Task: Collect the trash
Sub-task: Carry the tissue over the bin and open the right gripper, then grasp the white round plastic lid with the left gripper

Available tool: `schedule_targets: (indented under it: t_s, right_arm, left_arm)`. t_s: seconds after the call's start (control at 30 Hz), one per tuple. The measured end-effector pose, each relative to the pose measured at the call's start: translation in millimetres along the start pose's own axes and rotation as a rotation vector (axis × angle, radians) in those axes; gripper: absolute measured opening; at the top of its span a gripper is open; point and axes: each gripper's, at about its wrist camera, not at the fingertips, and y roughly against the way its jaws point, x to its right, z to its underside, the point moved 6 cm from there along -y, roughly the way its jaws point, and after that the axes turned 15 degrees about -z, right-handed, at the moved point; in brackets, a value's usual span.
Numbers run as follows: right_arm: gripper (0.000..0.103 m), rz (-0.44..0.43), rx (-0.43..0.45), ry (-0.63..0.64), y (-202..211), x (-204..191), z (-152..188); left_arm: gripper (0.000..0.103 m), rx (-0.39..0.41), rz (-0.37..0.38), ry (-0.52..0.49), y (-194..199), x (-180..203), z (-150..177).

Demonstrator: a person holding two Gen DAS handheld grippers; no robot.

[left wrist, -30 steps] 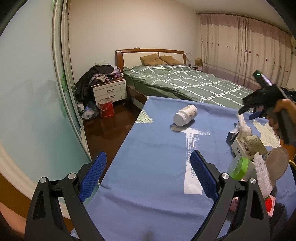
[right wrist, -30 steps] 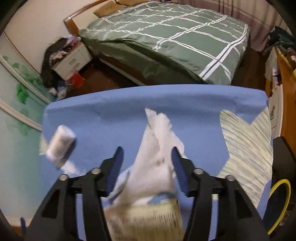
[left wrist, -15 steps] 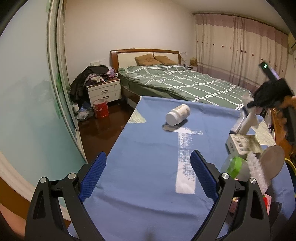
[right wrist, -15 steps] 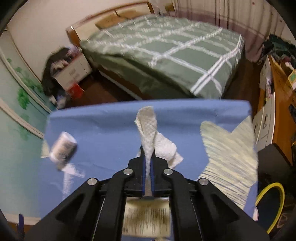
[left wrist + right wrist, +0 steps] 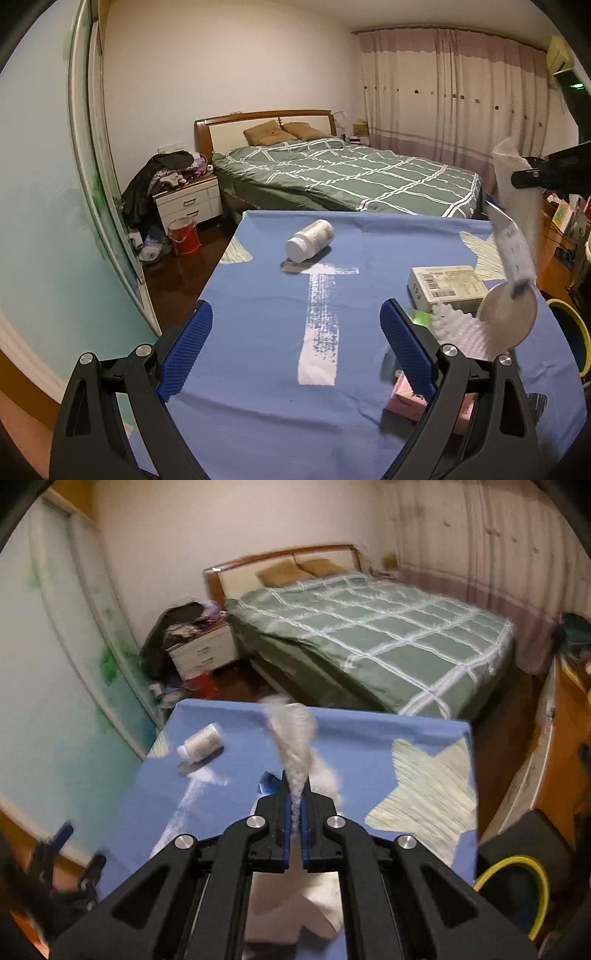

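Observation:
My right gripper is shut on a crumpled white paper towel and holds it up above the blue table. In the left wrist view the right gripper shows high at the right edge with the paper towel hanging from it. My left gripper is open and empty, low over the near part of the blue table. A white pill bottle lies on its side toward the far end; it also shows in the right wrist view.
A cardboard box, a white brush, a round lid and a pink box lie at the table's right. A yellow-rimmed bin stands on the floor to the right. A green bed is beyond.
My right gripper shut on the paper towel and lifted it clear of the table. The left gripper stayed open and tilted slightly upward.

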Motion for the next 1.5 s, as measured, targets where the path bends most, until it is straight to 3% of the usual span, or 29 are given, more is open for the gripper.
schedule_targets:
  t_s: [0.03,0.1,0.17,0.2,0.23,0.27,0.3,0.4,0.47,0.53,0.6,0.7,1.03,1.27,1.37,1.4,1.5]
  right_arm:
    - [0.004,-0.046,-0.010,-0.008,5,-6,4]
    - [0.004,0.138,0.037,0.125,19,-15,5]
    - [0.004,-0.053,0.004,0.036,20,-20,8]
    - [0.004,-0.044,0.018,0.043,26,-21,8]
    - [0.004,0.095,0.076,0.116,36,-23,5]
    - [0.004,0.092,0.091,0.122,41,-26,4]
    - [0.004,-0.066,0.059,0.054,43,-30,6]
    - [0.004,0.042,0.112,0.109,58,-33,3]
    - [0.004,-0.035,0.093,0.068,63,-33,3]
    - [0.004,0.038,0.123,0.093,72,-29,3]
    - [0.004,0.033,0.129,0.052,84,-14,7]
    - [0.004,0.124,0.158,0.032,100,3,18]
    - [0.004,0.381,0.181,-0.183,176,125,95]
    - [0.006,0.454,0.136,-0.306,181,207,138]
    - [0.025,0.471,0.124,-0.344,180,232,152]
    - [0.036,0.480,0.128,-0.362,180,240,157]
    - [0.039,0.486,0.134,-0.374,184,250,163]
  left_arm:
    - [0.091,0.003,0.000,-0.003,2,2,-1]
    - [0.091,0.008,0.006,-0.009,5,6,-1]
    - [0.091,0.014,0.009,-0.014,8,10,-1]
    - [0.091,0.016,0.009,-0.019,9,12,-1]
    - [0.091,0.017,0.010,-0.021,11,13,0]
    - [0.091,0.020,0.010,-0.023,12,14,-1]
    - [0.091,0.022,0.009,-0.027,14,15,-1]
    - [0.091,0.024,0.010,-0.032,15,17,-3]
    - [0.091,0.027,0.013,-0.033,17,19,-2]
    - [0.091,0.029,0.021,-0.035,19,22,-2]
    - [0.091,0.032,0.032,-0.039,21,25,-2]
    - [0.091,0.038,0.048,-0.045,23,30,-2]
    - [0.091,0.040,0.109,-0.052,30,61,-4]
    - [0.091,0.033,0.169,-0.094,45,98,1]
    - [0.091,0.033,0.189,-0.110,52,109,3]
    - [0.091,0.034,0.190,-0.113,53,111,3]
    - [0.091,0.039,0.184,-0.121,57,115,1]
